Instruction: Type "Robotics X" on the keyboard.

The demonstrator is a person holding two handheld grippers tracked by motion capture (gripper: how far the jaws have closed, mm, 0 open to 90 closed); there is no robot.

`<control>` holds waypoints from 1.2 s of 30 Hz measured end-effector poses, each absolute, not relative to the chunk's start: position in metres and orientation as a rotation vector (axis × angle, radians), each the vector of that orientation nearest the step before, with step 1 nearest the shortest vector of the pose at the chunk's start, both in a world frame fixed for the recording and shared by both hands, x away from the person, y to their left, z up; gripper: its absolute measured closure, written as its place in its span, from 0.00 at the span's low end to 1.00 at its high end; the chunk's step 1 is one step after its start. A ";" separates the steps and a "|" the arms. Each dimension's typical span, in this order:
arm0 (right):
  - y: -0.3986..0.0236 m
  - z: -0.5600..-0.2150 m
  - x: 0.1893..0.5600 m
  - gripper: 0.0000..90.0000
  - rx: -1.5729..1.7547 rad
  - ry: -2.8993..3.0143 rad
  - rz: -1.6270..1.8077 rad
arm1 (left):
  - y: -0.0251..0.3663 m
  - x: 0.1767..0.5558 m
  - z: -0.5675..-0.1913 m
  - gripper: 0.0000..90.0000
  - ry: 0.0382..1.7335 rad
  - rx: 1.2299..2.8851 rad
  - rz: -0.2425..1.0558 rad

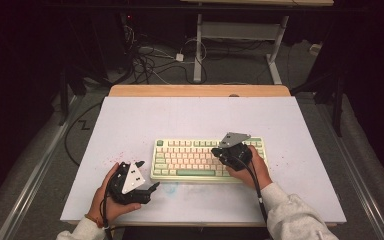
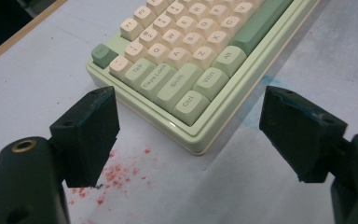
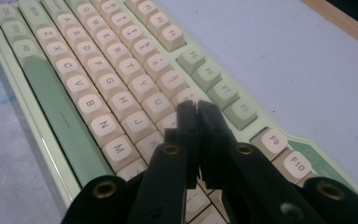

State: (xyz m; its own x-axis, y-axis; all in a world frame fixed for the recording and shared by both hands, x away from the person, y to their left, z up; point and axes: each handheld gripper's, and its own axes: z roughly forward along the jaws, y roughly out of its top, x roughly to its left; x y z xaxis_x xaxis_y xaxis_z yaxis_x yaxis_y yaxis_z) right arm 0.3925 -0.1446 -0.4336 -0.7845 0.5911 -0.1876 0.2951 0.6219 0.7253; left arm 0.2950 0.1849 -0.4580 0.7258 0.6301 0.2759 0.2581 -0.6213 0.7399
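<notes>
A pale green keyboard (image 1: 200,160) with cream keys lies near the middle of the white table top. My right gripper (image 1: 219,153) hovers over its right half with the jaws shut together and nothing between them; in the right gripper view its tips (image 3: 197,109) sit just above the cream keys around I and O on the keyboard (image 3: 98,88). My left gripper (image 1: 147,175) rests on the table to the left of the keyboard, open and holding nothing. In the left gripper view (image 2: 189,123) the keyboard's Ctrl corner (image 2: 190,100) lies ahead between the wide jaws.
Red specks (image 2: 114,172) and a faint blue smudge (image 2: 261,98) mark the table (image 1: 130,125) by the keyboard's front left corner. A wooden strip (image 1: 200,90) edges the far side. Behind it stand a desk frame and tangled cables (image 1: 150,62) on the floor.
</notes>
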 end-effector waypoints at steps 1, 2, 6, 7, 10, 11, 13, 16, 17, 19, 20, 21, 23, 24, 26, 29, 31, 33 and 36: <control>-0.145 -0.433 0.392 0.97 0.699 2.436 0.991 | 0.185 0.295 -0.458 0.21 0.667 2.229 0.688; -0.146 -0.432 0.392 0.96 0.698 2.432 1.000 | 0.185 0.295 -0.458 0.21 0.667 2.229 0.687; -0.148 -0.430 0.390 0.92 0.693 2.421 1.020 | 0.185 0.295 -0.458 0.21 0.666 2.232 0.688; -0.148 -0.429 0.389 0.89 0.698 2.416 1.027 | 0.185 0.295 -0.458 0.21 0.666 2.234 0.687; -0.150 -0.426 0.386 0.82 0.697 2.409 1.047 | 0.185 0.295 -0.458 0.21 0.666 2.235 0.687; -0.150 -0.425 0.386 0.77 0.686 2.399 1.056 | 0.185 0.295 -0.458 0.21 0.667 2.236 0.687; -0.151 -0.424 0.384 0.71 0.687 2.388 1.069 | 0.185 0.295 -0.458 0.21 0.667 2.237 0.686; -0.152 -0.422 0.381 0.60 0.671 2.370 1.093 | 0.184 0.295 -0.458 0.21 0.666 2.237 0.686; -0.152 -0.421 0.381 0.56 0.665 2.364 1.101 | 0.185 0.295 -0.458 0.21 0.668 2.236 0.688; -0.153 -0.420 0.378 0.48 0.662 2.342 1.112 | 0.185 0.295 -0.458 0.21 0.670 2.236 0.688; -0.153 -0.420 0.377 0.46 0.661 2.330 1.116 | 0.185 0.295 -0.458 0.21 0.671 2.238 0.688; -0.154 -0.419 0.376 0.43 0.661 2.324 1.128 | 0.185 0.295 -0.458 0.21 0.671 2.236 0.689; -0.155 -0.418 0.374 0.38 0.644 2.314 1.131 | 0.185 0.296 -0.458 0.21 0.674 2.236 0.689; -0.155 -0.418 0.373 0.35 0.645 2.305 1.130 | 0.185 0.296 -0.458 0.21 0.676 2.235 0.690; -0.157 -0.417 0.370 0.32 0.638 2.294 1.132 | 0.185 0.296 -0.458 0.21 0.678 2.237 0.688; -0.160 -0.415 0.366 0.29 0.643 2.272 1.149 | 0.184 0.296 -0.458 0.22 0.684 2.235 0.688; -0.163 -0.414 0.363 0.27 0.633 2.260 1.156 | 0.184 0.296 -0.458 0.24 0.696 2.227 0.697; -0.165 -0.414 0.360 0.26 0.630 2.250 1.159 | 0.185 0.296 -0.457 0.27 0.709 2.209 0.710; -0.170 -0.416 0.354 0.27 0.630 2.234 1.154 | 0.186 0.296 -0.456 0.28 0.718 2.203 0.709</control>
